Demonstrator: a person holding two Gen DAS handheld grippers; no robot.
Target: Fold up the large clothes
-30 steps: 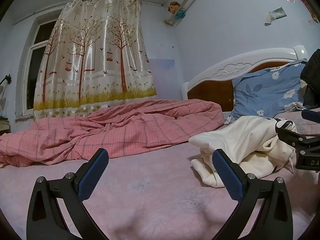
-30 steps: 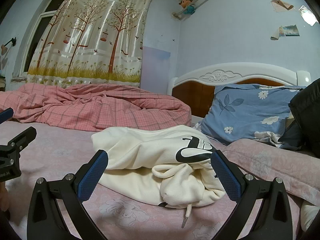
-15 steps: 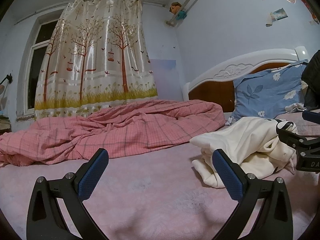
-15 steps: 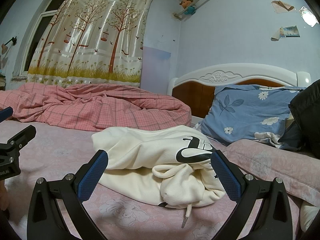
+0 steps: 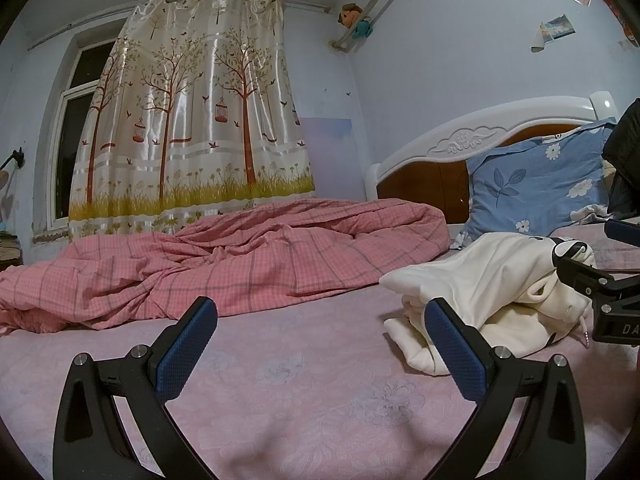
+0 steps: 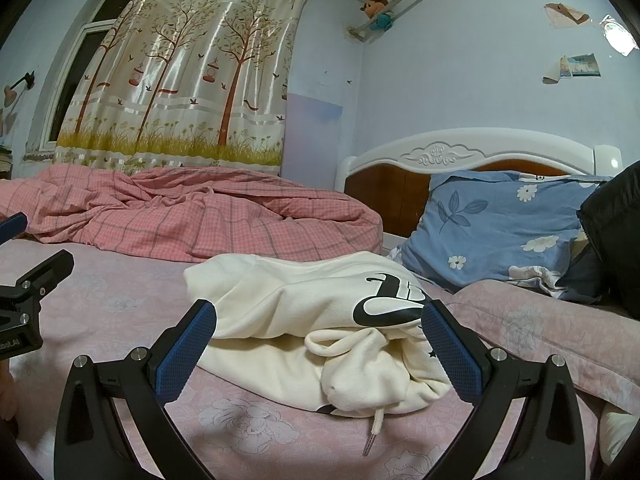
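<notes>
A cream hoodie (image 6: 304,312) with a black logo lies crumpled on the pink bed sheet (image 6: 120,308), its drawstring hanging toward me. My right gripper (image 6: 318,340) is open and empty, hovering just in front of the hoodie. In the left wrist view the hoodie (image 5: 480,288) lies to the right. My left gripper (image 5: 316,344) is open and empty above bare sheet (image 5: 304,380), left of the hoodie. The right gripper's body (image 5: 600,292) shows at the right edge there.
A rumpled pink checked quilt (image 5: 224,256) lies along the far side of the bed. A blue floral pillow (image 6: 500,224) leans on the white headboard (image 6: 460,152). A black garment (image 6: 616,240) sits at far right. A tree-print curtain (image 5: 188,120) hangs behind.
Both views have barely shifted. The hoodie has not moved and both grippers stay open.
</notes>
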